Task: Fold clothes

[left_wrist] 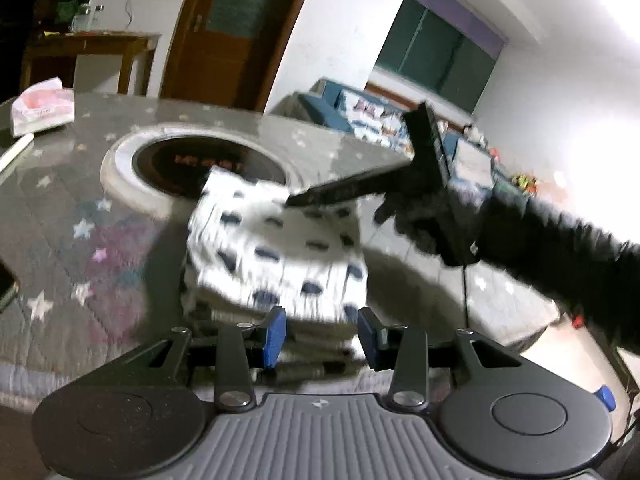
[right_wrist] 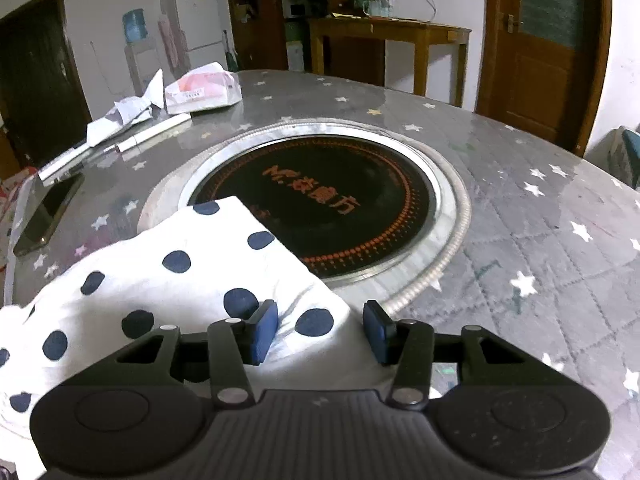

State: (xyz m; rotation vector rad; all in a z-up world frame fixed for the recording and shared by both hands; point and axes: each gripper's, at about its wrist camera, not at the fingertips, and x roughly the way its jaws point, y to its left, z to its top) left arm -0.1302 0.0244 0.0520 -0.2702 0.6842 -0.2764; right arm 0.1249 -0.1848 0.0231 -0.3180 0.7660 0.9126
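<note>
A folded white garment with navy dots (right_wrist: 180, 288) lies on the table, one corner over the round hob. The left wrist view is blurred by motion and shows the same garment (left_wrist: 276, 248) as a thick folded stack. My left gripper (left_wrist: 322, 336) is open at the stack's near edge, with nothing pinched between its blue pads. My right gripper (right_wrist: 320, 330) is open over the garment's right edge, its left pad (right_wrist: 262, 330) above the cloth and its right pad past the edge. A gloved hand (left_wrist: 420, 220) holds the right gripper, which reaches in over the garment.
The table (right_wrist: 540, 208) has a grey star-print cover under a clear sheet. A black built-in hob (right_wrist: 340, 200) sits in its middle. A phone (right_wrist: 48, 212), crumpled paper (right_wrist: 128, 112), a white tube (right_wrist: 152, 132) and a tissue pack (right_wrist: 204, 88) lie at the far left.
</note>
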